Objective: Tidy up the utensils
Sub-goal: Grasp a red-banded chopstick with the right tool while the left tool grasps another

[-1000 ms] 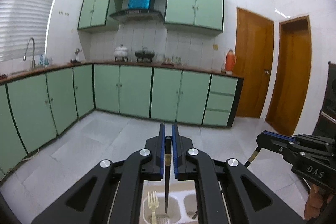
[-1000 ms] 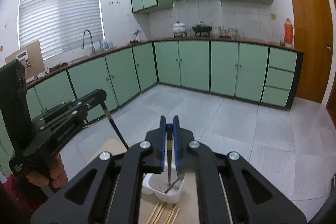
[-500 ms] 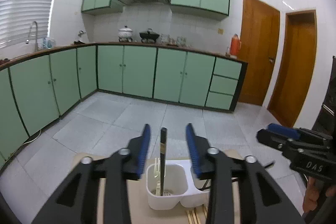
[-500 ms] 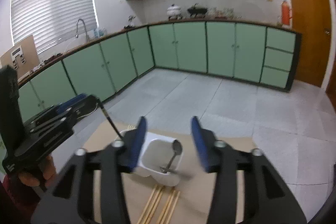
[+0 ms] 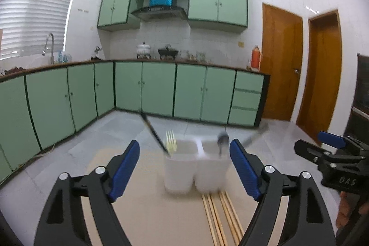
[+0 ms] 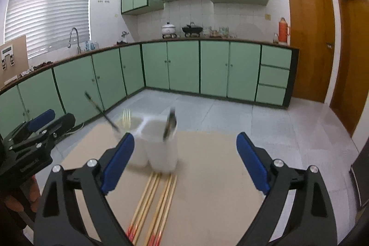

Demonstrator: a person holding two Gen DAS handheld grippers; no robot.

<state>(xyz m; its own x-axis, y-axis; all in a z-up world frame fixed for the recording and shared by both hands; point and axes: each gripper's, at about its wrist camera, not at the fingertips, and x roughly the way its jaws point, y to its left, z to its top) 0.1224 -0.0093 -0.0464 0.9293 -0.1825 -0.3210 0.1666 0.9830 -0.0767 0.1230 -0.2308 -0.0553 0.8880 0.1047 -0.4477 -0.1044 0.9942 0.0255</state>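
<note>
A white two-compartment utensil holder [image 5: 196, 167] [image 6: 159, 149] stands on the tan table [image 5: 143, 211] [image 6: 219, 188]. Its left compartment holds a pale fork [image 5: 171, 142] [image 6: 126, 120] and a leaning dark-handled utensil [image 5: 153, 133] [image 6: 101, 111]. A spoon [image 5: 222, 142] [image 6: 170, 123] and a blurred dark handle [image 5: 256, 134] sit in the right compartment. Wooden chopsticks [image 5: 221, 216] [image 6: 154, 204] lie in front of the holder. My left gripper [image 5: 184, 144] [image 6: 57, 118] and right gripper [image 6: 184, 137] [image 5: 309, 141] hover in front of the holder. Both have jaws opening wide and grip nothing.
The table's far edge lies just behind the holder, with grey floor tiles [image 5: 129, 130] beyond. Green cabinets [image 5: 159, 89] run along the walls and two brown doors [image 5: 281, 61] stand at the right. A person's hand [image 5: 346, 209] holds the right gripper.
Both grippers opened and let go of their dark-handled utensils, which now lean in the holder. Both have sunk lower, so the holder and chopsticks show higher in view.
</note>
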